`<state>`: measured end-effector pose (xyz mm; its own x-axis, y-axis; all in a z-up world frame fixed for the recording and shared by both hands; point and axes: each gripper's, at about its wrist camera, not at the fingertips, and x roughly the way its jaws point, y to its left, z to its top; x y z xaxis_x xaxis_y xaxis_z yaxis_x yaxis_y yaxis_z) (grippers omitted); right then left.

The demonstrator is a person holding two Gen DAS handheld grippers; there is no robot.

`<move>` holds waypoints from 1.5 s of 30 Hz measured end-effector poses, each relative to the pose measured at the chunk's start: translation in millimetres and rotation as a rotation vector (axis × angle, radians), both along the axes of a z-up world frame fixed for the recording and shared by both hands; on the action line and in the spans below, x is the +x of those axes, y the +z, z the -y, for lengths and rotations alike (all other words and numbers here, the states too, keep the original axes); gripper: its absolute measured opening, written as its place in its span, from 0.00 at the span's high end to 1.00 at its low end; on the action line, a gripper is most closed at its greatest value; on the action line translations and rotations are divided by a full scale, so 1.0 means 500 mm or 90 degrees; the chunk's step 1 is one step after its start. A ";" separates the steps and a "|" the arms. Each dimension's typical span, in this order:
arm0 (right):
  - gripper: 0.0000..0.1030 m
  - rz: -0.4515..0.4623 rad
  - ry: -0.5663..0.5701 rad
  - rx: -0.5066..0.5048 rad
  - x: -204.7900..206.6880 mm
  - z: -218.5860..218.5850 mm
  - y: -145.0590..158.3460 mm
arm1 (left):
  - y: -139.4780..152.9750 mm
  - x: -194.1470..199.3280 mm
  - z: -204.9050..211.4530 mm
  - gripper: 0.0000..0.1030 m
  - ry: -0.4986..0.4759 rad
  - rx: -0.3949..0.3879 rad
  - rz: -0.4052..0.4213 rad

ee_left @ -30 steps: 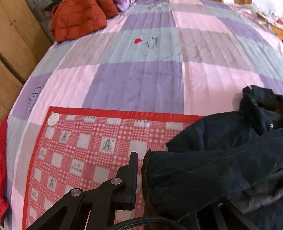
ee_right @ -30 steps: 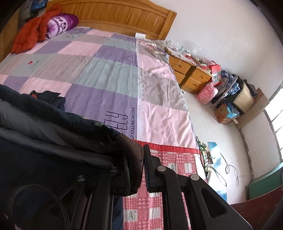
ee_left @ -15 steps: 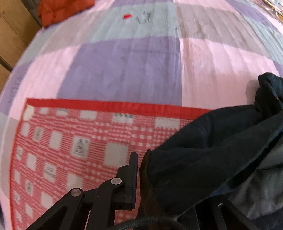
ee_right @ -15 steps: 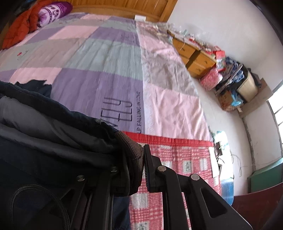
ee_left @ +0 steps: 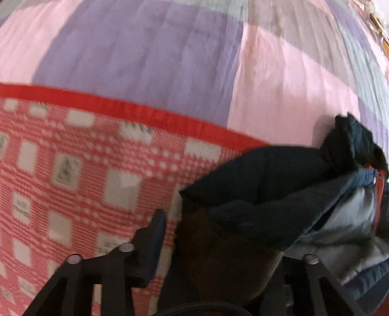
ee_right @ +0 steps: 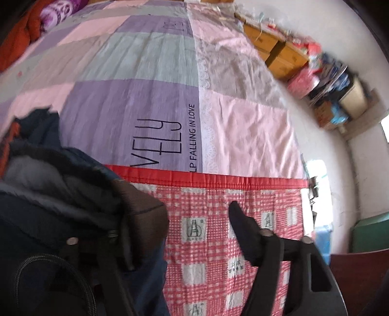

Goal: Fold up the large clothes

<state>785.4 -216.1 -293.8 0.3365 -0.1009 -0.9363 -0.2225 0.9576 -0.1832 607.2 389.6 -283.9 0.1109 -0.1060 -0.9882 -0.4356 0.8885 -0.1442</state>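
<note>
A dark navy jacket (ee_left: 267, 184) with grey lining lies bunched on a red-and-white check mat (ee_left: 73, 170) on the bed. Its brown ribbed cuff (ee_left: 218, 255) sits between the jaws of my left gripper (ee_left: 223, 238), which are opening; a gap shows beside the left finger (ee_left: 155, 240), and the other finger is hidden under cloth. In the right wrist view the jacket (ee_right: 48, 189) fills the lower left. My right gripper (ee_right: 180, 218) is opening wide. The other brown cuff (ee_right: 143, 214) rests by its left finger, well apart from the right finger (ee_right: 243, 231).
The check mat (ee_right: 231, 243) covers the near end of a pink, purple and grey patchwork quilt (ee_right: 145, 73). Red clothing and a purple pillow (ee_right: 48, 14) lie at the bed's far end. Wooden drawers (ee_right: 274, 56) and piled bags (ee_right: 328, 97) stand along the wall beyond the bed's right edge.
Both grippers have sunk toward the bed with the jacket. Each was shut on a brown cuff; now both pairs of jaws have come apart, the right far wider.
</note>
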 end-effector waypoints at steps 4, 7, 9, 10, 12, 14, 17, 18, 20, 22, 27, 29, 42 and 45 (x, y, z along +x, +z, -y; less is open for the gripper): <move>0.19 -0.001 0.013 0.028 0.013 0.009 0.051 | 0.047 0.016 -0.003 0.56 0.001 -0.007 0.003; 0.18 -0.065 -0.030 0.124 0.029 0.031 0.056 | 0.018 0.020 -0.014 0.48 0.041 -0.114 -0.063; 0.18 -0.087 -0.032 0.063 0.033 0.019 0.046 | 0.018 0.025 -0.008 0.47 0.052 -0.111 -0.077; 0.18 -0.077 -0.009 0.025 0.028 0.004 0.048 | 0.027 0.029 0.001 0.43 0.047 -0.102 -0.074; 0.18 -0.030 0.062 -0.074 0.007 -0.041 0.059 | 0.043 0.032 0.014 0.31 0.052 -0.125 -0.052; 0.18 0.036 0.144 -0.162 -0.026 -0.091 0.076 | 0.085 0.036 0.021 0.27 0.063 -0.093 0.010; 0.17 0.079 0.112 -0.054 -0.028 -0.075 0.128 | 0.167 0.031 0.036 0.26 0.063 0.010 0.124; 0.17 0.098 0.065 0.010 -0.024 -0.053 0.156 | 0.200 0.026 0.049 0.24 0.051 0.042 0.174; 0.17 0.173 -0.001 0.110 -0.037 -0.011 0.216 | 0.252 0.007 0.080 0.23 0.012 0.076 0.257; 0.17 0.240 0.024 0.166 -0.090 -0.009 0.263 | 0.285 -0.027 0.134 0.21 -0.051 0.089 0.318; 0.17 0.237 0.183 0.124 -0.249 -0.122 0.233 | 0.241 -0.129 0.263 0.17 -0.145 0.112 0.306; 0.17 0.199 0.205 0.122 -0.317 -0.163 0.187 | 0.202 -0.176 0.302 0.17 -0.150 0.093 0.287; 0.00 0.064 0.172 0.020 -0.372 -0.341 -0.092 | -0.004 -0.202 0.419 0.10 -0.148 0.138 0.260; 0.00 0.095 0.140 0.026 -0.282 -0.361 -0.092 | 0.027 -0.145 0.420 0.10 -0.144 0.142 0.282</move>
<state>644.6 -35.8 -339.6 0.4811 0.0270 -0.8762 -0.4001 0.8961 -0.1921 534.7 179.9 -270.3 0.5204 0.0320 -0.8534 -0.1709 0.9830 -0.0674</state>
